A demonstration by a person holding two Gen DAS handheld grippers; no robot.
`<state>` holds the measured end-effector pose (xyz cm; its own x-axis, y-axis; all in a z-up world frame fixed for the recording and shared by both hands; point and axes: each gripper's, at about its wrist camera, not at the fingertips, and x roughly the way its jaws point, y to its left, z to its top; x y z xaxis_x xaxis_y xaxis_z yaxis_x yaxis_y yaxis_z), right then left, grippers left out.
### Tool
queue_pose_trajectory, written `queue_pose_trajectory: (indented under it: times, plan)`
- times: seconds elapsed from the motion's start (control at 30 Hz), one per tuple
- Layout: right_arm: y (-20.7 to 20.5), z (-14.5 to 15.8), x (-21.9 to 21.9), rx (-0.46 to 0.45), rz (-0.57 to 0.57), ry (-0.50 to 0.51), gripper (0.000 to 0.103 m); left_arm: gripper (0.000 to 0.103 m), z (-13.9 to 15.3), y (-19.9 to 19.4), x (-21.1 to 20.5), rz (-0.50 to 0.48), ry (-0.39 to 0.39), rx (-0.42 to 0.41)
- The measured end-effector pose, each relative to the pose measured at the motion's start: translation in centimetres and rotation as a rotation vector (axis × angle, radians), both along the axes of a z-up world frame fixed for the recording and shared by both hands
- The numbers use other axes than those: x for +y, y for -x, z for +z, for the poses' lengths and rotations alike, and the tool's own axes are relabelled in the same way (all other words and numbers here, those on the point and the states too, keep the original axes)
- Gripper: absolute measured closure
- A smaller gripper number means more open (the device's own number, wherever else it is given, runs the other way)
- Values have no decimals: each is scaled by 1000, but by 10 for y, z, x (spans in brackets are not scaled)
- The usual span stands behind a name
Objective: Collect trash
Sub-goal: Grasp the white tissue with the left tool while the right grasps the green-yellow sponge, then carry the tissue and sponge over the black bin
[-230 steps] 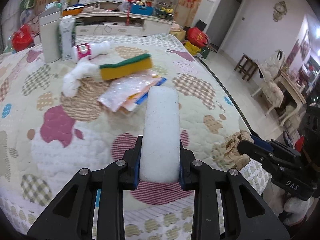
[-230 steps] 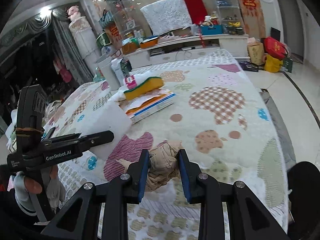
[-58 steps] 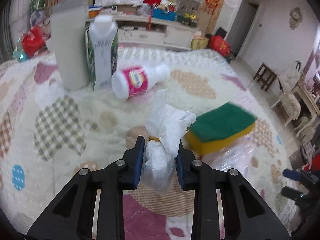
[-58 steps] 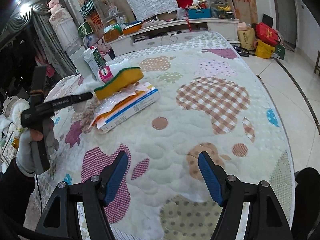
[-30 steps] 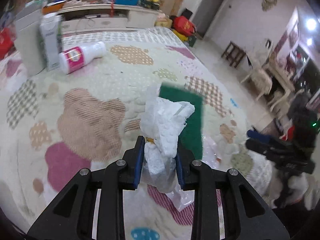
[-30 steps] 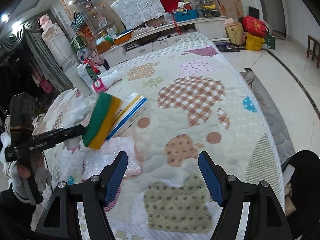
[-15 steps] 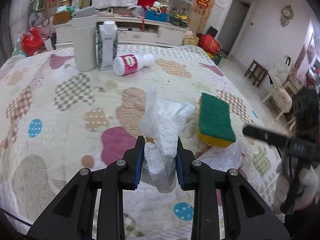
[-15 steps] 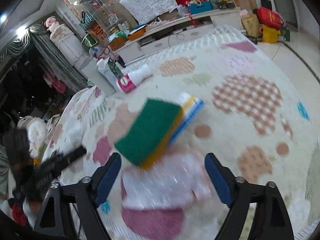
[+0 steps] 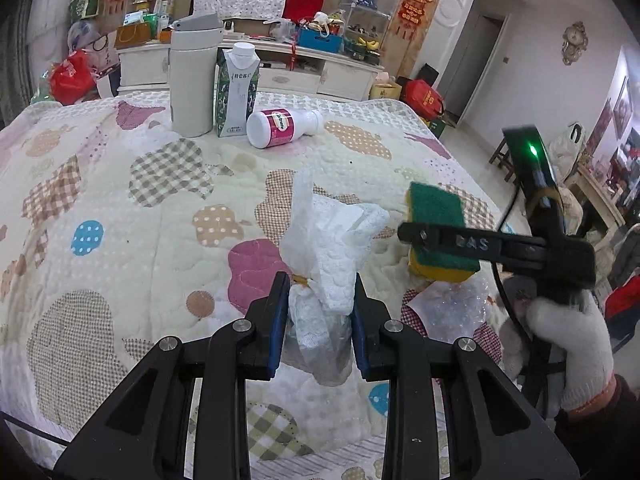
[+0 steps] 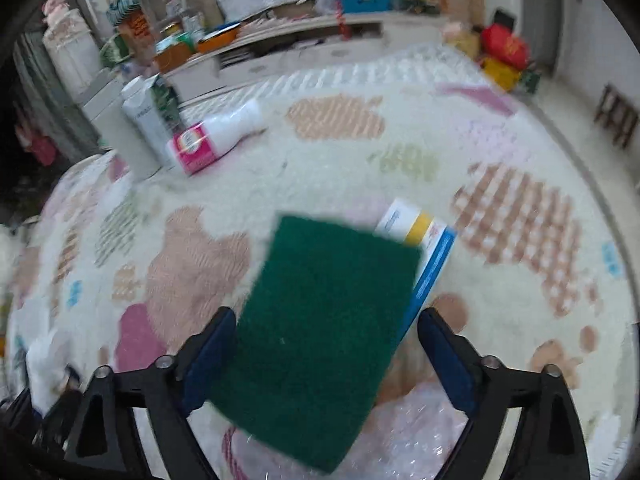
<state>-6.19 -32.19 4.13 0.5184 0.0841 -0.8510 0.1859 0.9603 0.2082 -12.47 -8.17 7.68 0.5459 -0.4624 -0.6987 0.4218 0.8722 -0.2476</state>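
Observation:
My left gripper (image 9: 319, 312) is shut on a white crumpled tissue wad (image 9: 328, 248) and holds it above the quilted bed. My right gripper (image 10: 328, 356) is open, its blue pads on either side of a green-and-yellow sponge (image 10: 324, 320), which lies between them; whether the pads touch it I cannot tell. In the left wrist view the right gripper (image 9: 404, 234) crosses in front of the sponge (image 9: 438, 216). Clear bubble wrap (image 9: 452, 312) lies under the sponge, beside a white, blue and yellow flat box (image 10: 424, 252).
A pink-labelled white bottle (image 9: 280, 128) lies on its side at the back of the bed. A milk carton (image 9: 236, 92) and a grey flask (image 9: 192, 80) stand behind it. The bed's right edge drops to the floor (image 10: 576, 120).
My right gripper has moved closer over the sponge, which now sits between its open fingers. My left gripper still holds the tissue wad, nearly unmoved.

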Motion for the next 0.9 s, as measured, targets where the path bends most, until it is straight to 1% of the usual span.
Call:
queue_pose_trajectory:
  times: [0.03, 0.07, 0.13, 0.23, 0.33, 0.43, 0.6, 0.73, 0.9]
  plan:
    - [6, 2, -5, -13, 7, -27, 39, 77, 1, 0, 0, 0, 3, -1]
    - [13, 6, -9, -36, 12, -35, 42, 77, 2, 1, 0, 1, 8, -3]
    - [27, 17, -15, -77, 48, -27, 42, 77, 4, 2, -2, 0, 20, -5]
    - [47, 31, -21, -101, 107, -50, 43, 77, 7, 5, -8, -9, 38, -1]
    - [66, 43, -29, -125, 138, -61, 43, 77, 10, 10, -19, -28, 57, 7]
    - [91, 50, -43, -148, 130, -59, 43, 77, 12, 17, -37, -61, 60, 5]
    - [119, 51, -72, -147, 86, -62, 43, 77, 11, 25, -67, -107, 65, 15]
    - [134, 49, -88, -156, 55, -75, 43, 77, 13, 32, -87, -129, 66, 19]
    - [148, 48, -98, -168, 42, -76, 43, 77, 16, 41, -111, -152, 47, 8]
